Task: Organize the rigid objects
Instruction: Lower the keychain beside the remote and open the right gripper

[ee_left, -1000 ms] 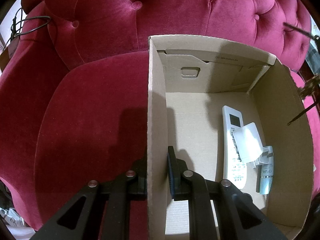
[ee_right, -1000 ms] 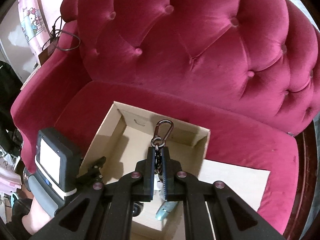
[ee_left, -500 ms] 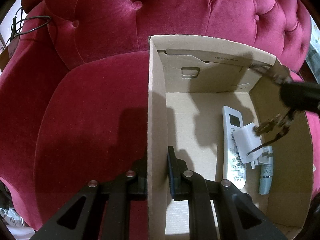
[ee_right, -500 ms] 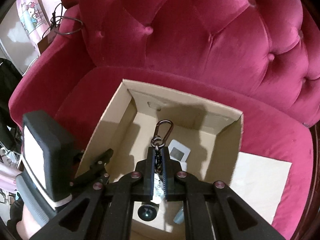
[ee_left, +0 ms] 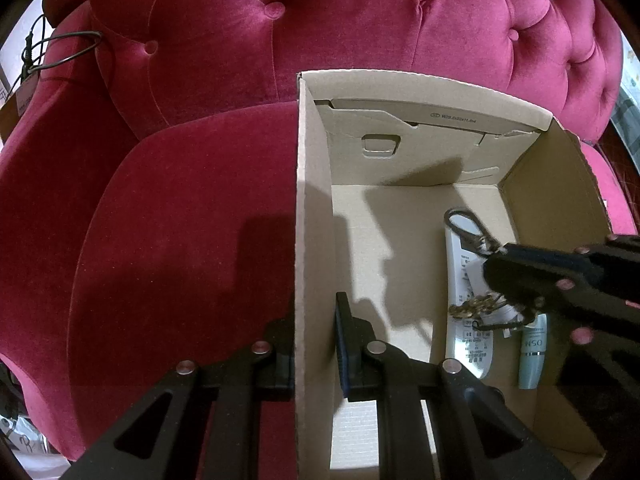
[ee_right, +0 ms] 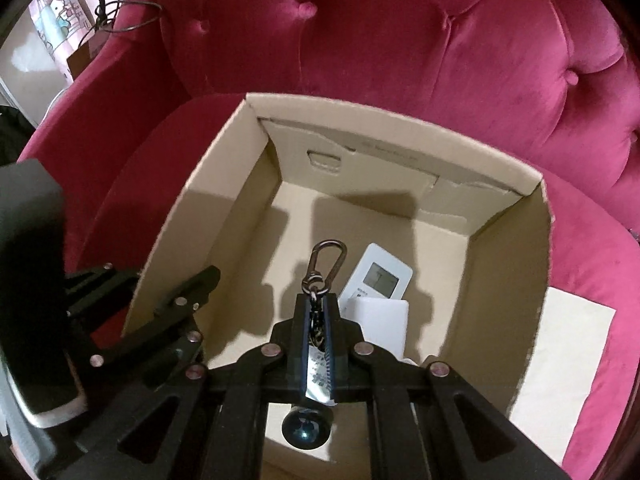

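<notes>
Your left gripper point(ee_left: 316, 344) is clamped on the left wall of the open brown cardboard box point(ee_left: 560, 208), one finger outside, one inside. Your right gripper point(ee_right: 318, 322) is pinched together on a dark metal keychain with a carabiner clip point(ee_right: 325, 264), inside the box over the white remote control point(ee_right: 380, 276) and white plug adapter point(ee_right: 382, 320). The box sits on the crimson velvet tufted sofa point(ee_left: 180, 220).

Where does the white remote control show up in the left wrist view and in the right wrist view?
Left wrist: the remote control lies lengthwise on the box floor, right of centre, partly behind the right gripper.
Right wrist: the remote control sits just right of centre, screen end visible beyond the gripper.
Shared landmark: the tab cutout in the cardboard box's far wall.
</notes>
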Action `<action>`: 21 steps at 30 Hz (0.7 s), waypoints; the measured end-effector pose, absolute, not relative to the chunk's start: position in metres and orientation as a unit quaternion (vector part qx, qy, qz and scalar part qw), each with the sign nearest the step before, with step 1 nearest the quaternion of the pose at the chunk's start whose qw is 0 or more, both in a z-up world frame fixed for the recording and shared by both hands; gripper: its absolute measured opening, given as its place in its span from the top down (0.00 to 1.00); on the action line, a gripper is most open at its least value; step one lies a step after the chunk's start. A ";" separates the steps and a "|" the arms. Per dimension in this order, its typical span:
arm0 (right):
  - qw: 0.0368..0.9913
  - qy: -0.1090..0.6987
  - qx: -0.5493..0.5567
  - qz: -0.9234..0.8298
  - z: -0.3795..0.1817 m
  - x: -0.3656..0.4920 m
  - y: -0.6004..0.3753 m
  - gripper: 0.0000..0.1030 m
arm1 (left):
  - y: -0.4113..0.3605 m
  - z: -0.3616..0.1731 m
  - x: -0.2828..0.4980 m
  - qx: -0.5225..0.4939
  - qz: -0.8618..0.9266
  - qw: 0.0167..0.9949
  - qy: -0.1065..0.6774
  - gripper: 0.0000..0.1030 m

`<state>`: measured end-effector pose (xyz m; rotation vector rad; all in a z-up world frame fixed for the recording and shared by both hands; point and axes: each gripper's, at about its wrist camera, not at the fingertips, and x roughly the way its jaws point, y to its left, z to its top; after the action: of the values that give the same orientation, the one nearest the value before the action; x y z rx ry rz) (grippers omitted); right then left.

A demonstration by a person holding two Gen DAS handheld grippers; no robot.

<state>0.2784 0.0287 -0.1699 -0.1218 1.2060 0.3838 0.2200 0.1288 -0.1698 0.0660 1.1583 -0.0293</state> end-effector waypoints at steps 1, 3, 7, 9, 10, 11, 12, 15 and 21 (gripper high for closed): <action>0.803 0.565 -0.057 0.179 -0.172 0.279 0.029 0.95 | 0.128 -0.170 0.220 0.031 -0.014 0.836 0.547 0.85; 0.801 0.569 -0.057 0.178 -0.177 0.279 0.029 0.95 | 0.129 -0.170 0.220 0.031 -0.014 0.836 0.547 0.85; 0.800 0.571 -0.053 0.179 -0.181 0.278 0.030 0.95 | 0.128 -0.170 0.220 0.031 -0.014 0.836 0.547 0.85; 0.800 0.570 -0.051 0.178 -0.181 0.278 0.029 0.95 | 0.129 -0.170 0.220 0.032 -0.014 0.836 0.547 0.85; 0.800 0.571 -0.050 0.178 -0.180 0.278 0.028 0.95 | 0.129 -0.170 0.220 0.032 -0.014 0.836 0.547 0.85; 0.800 0.571 -0.048 0.177 -0.181 0.277 0.028 0.95 | 0.129 -0.170 0.220 0.031 -0.014 0.836 0.547 0.85; 0.800 0.572 -0.047 0.177 -0.181 0.278 0.027 0.95 | 0.129 -0.170 0.220 0.031 -0.014 0.836 0.547 0.85; 0.801 0.571 -0.046 0.175 -0.179 0.278 0.027 0.94 | 0.128 -0.170 0.220 0.031 -0.014 0.836 0.547 0.85; 0.806 0.567 -0.040 0.163 -0.174 0.280 0.021 0.71 | 0.128 -0.170 0.220 0.032 -0.014 0.836 0.548 0.85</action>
<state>0.2802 0.0211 -0.1739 -0.0861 1.2132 0.3486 0.2197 0.1280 -0.1695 0.0677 1.1593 -0.0305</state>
